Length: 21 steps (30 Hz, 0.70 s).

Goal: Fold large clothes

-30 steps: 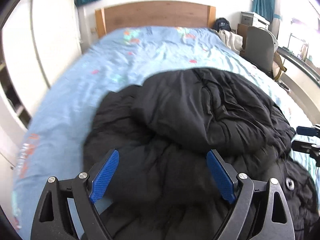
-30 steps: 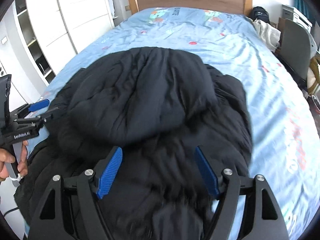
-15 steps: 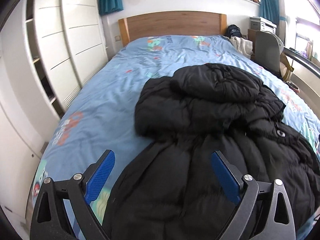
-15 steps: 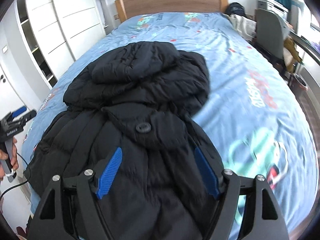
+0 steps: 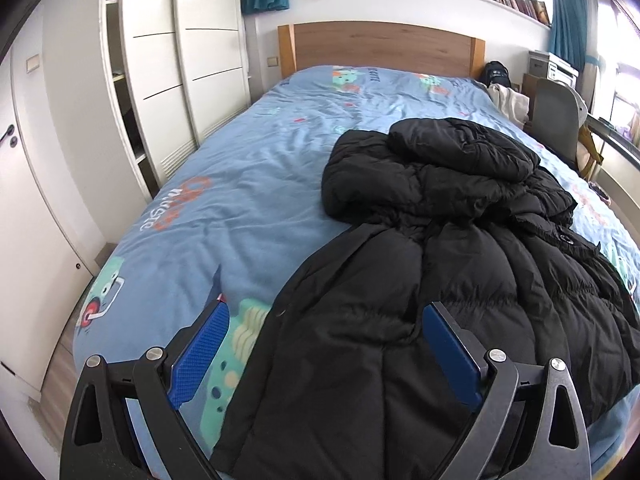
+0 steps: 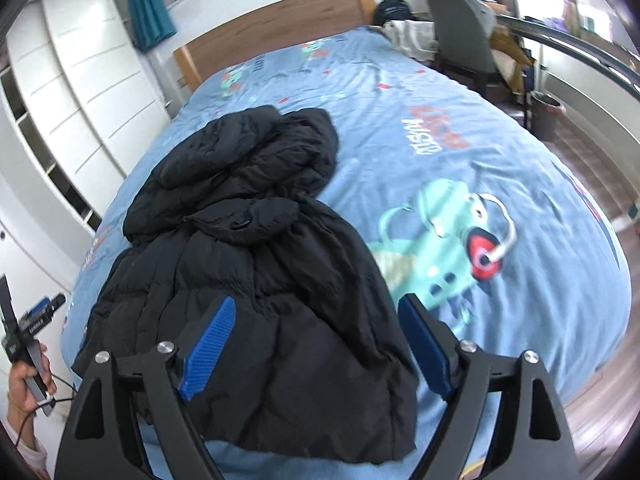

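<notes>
A black puffer jacket lies lengthwise on the blue bed, hood folded down over the shoulders, hem at the foot edge. In the right wrist view the jacket fills the bed's left half. My left gripper is open and empty, above the jacket's lower left edge. My right gripper is open and empty, above the jacket's lower right hem. The left gripper also shows in the right wrist view at the far left, held in a hand.
White wardrobes line the bed's left side. A wooden headboard stands at the far end. A grey chair, a waste bin and a desk edge stand on the right. Wooden floor lies past the foot of the bed.
Both grippers have pulled back from the hood area toward the foot of the bed, open and empty throughout. The jacket now lies farther away, its whole length in view.
</notes>
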Available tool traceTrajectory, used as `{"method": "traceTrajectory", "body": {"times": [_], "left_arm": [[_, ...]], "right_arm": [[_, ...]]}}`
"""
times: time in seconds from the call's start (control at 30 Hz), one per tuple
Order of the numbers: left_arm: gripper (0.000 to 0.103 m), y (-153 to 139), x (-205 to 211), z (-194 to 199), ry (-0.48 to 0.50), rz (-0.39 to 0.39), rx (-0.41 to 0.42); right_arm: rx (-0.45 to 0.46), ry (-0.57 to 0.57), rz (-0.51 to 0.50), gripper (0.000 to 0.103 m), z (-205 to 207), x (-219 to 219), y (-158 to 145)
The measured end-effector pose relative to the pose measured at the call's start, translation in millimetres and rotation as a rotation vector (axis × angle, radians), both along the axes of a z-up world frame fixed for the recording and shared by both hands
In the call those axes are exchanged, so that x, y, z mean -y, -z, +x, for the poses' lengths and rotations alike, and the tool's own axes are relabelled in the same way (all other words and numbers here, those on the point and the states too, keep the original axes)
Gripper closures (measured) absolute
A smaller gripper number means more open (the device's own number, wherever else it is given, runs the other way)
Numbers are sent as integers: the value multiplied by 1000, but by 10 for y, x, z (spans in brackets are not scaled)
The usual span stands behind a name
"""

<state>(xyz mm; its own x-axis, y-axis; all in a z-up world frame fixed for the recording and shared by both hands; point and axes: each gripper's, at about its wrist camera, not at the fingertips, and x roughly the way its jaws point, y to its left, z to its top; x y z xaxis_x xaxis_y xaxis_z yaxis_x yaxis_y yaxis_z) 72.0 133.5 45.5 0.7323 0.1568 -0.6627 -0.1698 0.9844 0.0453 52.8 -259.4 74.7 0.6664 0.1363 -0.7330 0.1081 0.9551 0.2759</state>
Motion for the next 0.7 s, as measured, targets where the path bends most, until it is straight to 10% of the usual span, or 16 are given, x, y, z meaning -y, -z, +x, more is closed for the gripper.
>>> {"method": "traceTrajectory", "body": {"times": [0.7], "left_arm": [[3, 311, -480, -356, -90, -32, -54]], "right_arm": [[-2, 126, 38, 17, -428, 354, 9]]}}
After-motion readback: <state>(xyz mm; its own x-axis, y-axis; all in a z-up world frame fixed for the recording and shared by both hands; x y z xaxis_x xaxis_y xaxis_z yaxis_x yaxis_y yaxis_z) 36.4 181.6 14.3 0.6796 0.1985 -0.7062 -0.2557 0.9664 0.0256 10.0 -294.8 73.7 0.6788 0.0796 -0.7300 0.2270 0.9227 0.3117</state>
